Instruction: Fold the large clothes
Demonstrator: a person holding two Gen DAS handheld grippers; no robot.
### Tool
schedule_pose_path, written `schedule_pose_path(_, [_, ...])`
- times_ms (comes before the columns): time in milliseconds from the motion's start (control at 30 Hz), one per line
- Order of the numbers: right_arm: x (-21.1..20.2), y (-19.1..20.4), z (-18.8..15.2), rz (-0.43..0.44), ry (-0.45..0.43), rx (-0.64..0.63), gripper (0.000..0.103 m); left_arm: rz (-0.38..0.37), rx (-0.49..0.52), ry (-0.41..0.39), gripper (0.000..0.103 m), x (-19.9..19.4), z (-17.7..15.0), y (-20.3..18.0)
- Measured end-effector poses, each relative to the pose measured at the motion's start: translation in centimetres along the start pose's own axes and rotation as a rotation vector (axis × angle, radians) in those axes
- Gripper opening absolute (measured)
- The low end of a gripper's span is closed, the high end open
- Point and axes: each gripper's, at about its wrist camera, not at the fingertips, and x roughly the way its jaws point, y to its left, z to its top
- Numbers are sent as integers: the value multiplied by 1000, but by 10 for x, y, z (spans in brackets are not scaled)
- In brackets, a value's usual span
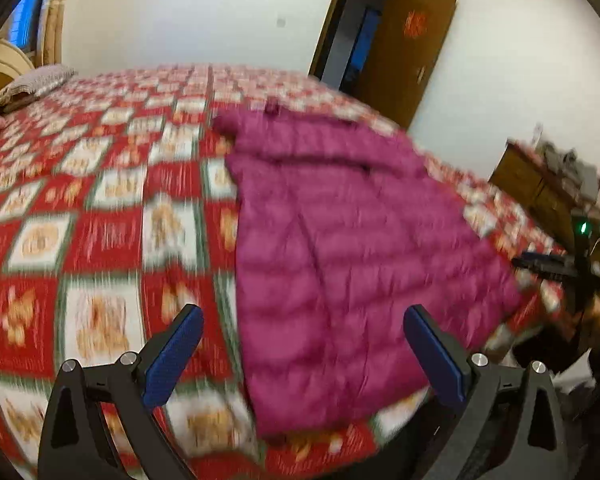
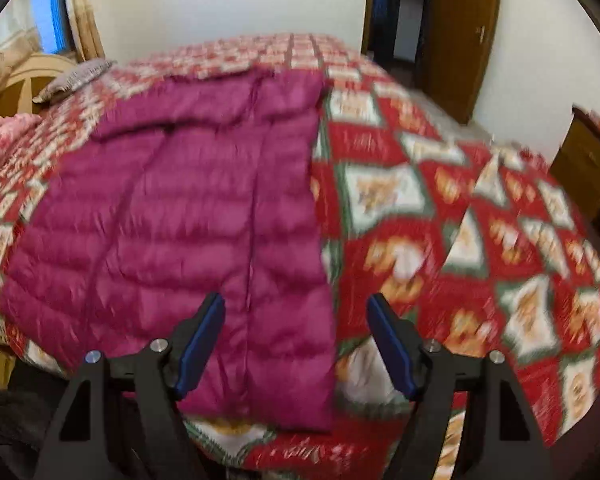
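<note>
Lying flat on the quilt (image 2: 440, 208), the jacket (image 2: 188, 220) has a pillow (image 1: 32, 86) beyond it. Left gripper (image 1: 302, 354) and right gripper (image 2: 296, 344) hover wide apart, empty, above its hem.

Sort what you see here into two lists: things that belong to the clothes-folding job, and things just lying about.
Belongs to the job:
magenta quilted puffer jacket
left gripper, open
right gripper, open
red patchwork bedspread it lies on

Just lying about:
grey patterned pillow
brown wooden door
wooden cabinet
</note>
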Motion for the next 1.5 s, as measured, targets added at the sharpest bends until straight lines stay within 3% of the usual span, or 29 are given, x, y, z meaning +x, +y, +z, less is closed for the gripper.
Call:
schedule_pose_path(133, [12,5,-23,17,63,-3,76,7,-43,106,100,24,-34,-1])
schedule_pose_path(233, [20,5,-36,24,100,9,73,8,-68,165,100,44,-40,-4])
schedule_pose_path(333, [24,9,-40,2,106,-23,74,39,-65,159,100,48,-43,-8])
schedule_pose_path(467, [26,13,-42,-2,123,-46,75,1,-97,130,99,40,-45,-3])
schedule_pose_path(500, [25,12,-43,7,136,-43,74,-12,-94,124,90,37,-44,-3])
schedule_pose_path(533, [24,11,-43,12,139,-40,73,-22,-83,122,70,34,-43,-4])
schedule_pose_path(600, [21,9,-45,18,138,-30,66,-30,-77,136,59,34,-42,-4])
schedule_pose_path(733, [18,4,-44,20,150,-17,58,-30,-81,147,58,40,-45,-4])
schedule_pose_path(967, [26,13,-45,-31,148,-81,63,-14,-98,166,61,48,-43,-4])
schedule_pose_path(1033, [30,20,-48,-66,154,-127,51,-4,-85,157,61,48,-44,-6])
schedule_pose_path(1067, [31,22,-50,-89,155,-149,36,5,-66,147,61,47,-45,-8])
schedule_pose_path(1100, [32,23,-51,-115,155,-171,11,13,-50,140,56,46,-46,-10])
schedule_pose_path(1133, [32,22,-52,-87,170,-164,11,28,-26,128,41,44,-46,-13])
schedule_pose_path(1200, [29,13,-52,-31,176,-99,9,5,-33,131,20,44,-43,-13])
schedule_pose_path(1300, [12,6,-50,42,135,-56,8,-58,-71,89,12,34,-37,-11])
schedule_pose_path(1500, [-25,0,-38,184,17,43,7,-143,-84,-40,9,3,-19,-17])
